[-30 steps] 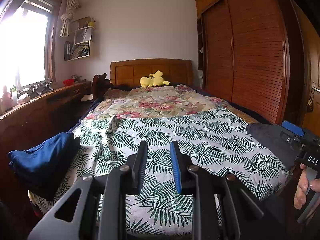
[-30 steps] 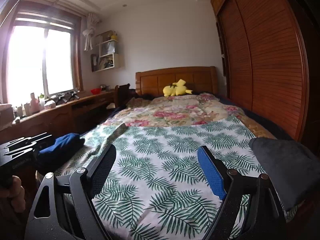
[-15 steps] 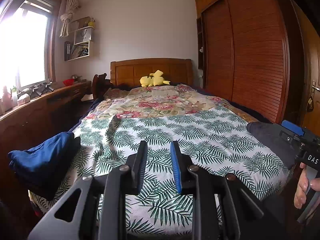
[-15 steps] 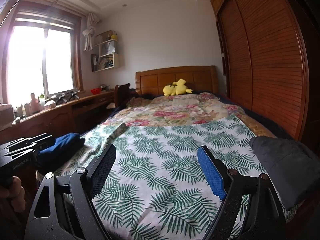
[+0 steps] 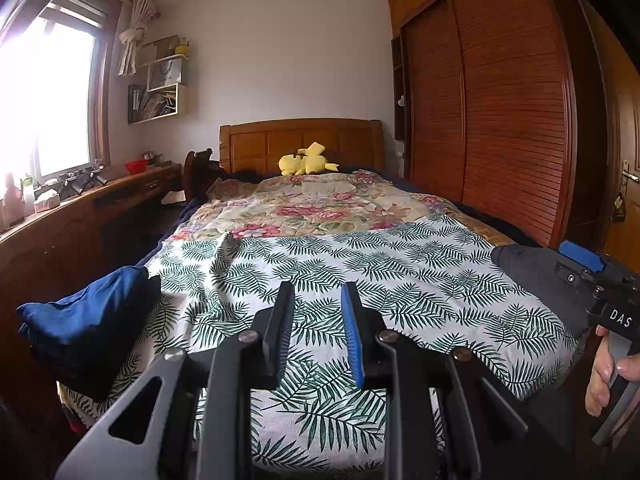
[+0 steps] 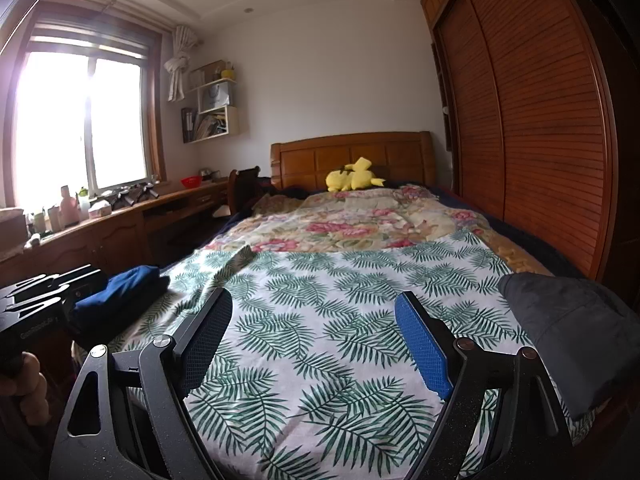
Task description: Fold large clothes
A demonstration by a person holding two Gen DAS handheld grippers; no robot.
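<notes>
A leaf-print cloth [image 5: 360, 264] [image 6: 340, 264] lies spread flat over the near half of the bed. A folded blue garment [image 5: 88, 312] [image 6: 128, 288] sits at its left edge, and a dark grey garment [image 5: 532, 276] [image 6: 568, 320] at its right edge. My left gripper [image 5: 317, 288] hovers over the near edge of the cloth, its jaws a narrow gap apart with nothing between them. My right gripper [image 6: 314, 298] hangs over the same edge, wide open and empty. Each gripper shows at the side of the other's view, held by a hand [image 5: 608, 364] [image 6: 24, 376].
A floral quilt [image 5: 312, 204] covers the far half of the bed, with a yellow plush toy [image 5: 306, 162] by the wooden headboard [image 5: 300, 140]. A louvred wardrobe [image 5: 500, 120] runs along the right. A long wooden desk [image 6: 120, 220] under the window lines the left.
</notes>
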